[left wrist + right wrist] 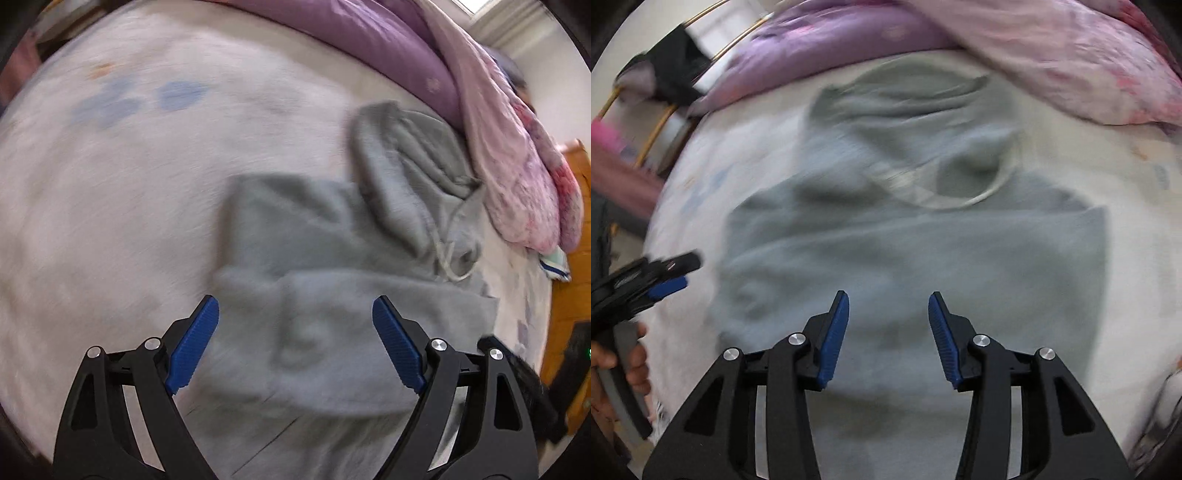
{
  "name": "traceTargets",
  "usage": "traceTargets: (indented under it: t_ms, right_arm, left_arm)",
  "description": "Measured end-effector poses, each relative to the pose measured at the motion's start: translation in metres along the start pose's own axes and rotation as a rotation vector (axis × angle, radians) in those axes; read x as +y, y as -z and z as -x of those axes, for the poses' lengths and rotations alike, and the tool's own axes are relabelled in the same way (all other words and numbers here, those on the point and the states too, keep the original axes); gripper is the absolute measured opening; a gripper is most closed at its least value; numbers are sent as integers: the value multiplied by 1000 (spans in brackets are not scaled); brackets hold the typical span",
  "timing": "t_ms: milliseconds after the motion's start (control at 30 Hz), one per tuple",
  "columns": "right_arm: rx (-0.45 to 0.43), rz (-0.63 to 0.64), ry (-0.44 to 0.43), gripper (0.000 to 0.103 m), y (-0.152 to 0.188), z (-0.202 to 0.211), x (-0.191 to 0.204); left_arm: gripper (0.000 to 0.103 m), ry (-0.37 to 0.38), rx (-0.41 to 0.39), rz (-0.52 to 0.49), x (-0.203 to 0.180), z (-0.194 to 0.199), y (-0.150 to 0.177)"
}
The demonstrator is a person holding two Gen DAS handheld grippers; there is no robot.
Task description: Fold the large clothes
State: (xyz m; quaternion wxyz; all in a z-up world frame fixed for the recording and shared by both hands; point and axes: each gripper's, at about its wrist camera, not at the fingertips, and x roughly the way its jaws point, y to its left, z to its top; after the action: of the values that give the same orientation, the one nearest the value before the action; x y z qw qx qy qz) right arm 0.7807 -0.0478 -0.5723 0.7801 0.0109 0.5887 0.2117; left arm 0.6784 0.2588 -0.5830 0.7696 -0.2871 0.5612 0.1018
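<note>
A grey hooded sweatshirt (332, 251) lies partly folded on a pale bed sheet (110, 203), its hood (406, 166) toward the pillows and a white drawstring (448, 258) loose at the neck. My left gripper (295, 314) hangs over its left part, blue pads wide open, nothing between them. In the right wrist view the same sweatshirt (923, 251) fills the middle. My right gripper (888, 306) hovers above its lower part, open about halfway, with only cloth below. The left gripper (665, 280) shows at the left edge there, held by a hand (613, 362).
Purple bedding (369, 48) and a pink floral quilt (517, 166) are bunched along the far side of the bed. A wooden floor (569, 221) lies past the right edge. A gold-framed rack with dark cloth (672, 70) stands at the bed's far left.
</note>
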Motion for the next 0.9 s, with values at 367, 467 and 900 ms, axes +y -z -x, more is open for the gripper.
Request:
traceTargets:
  t_ms: [367,467,900]
  right_arm:
    - [-16,-251,-104,57,-150,-53,-131]
    - [5,-279,-119,57,-181,-80,-144]
    - [70,-409,-307,17,-198,-124,-165]
  left_arm:
    - [89,17,37,-103,-55,-97,-149]
    - [89,-4,32,-122,-62,-120,-176]
    - [20,46,97,-185,-79,-162,-203]
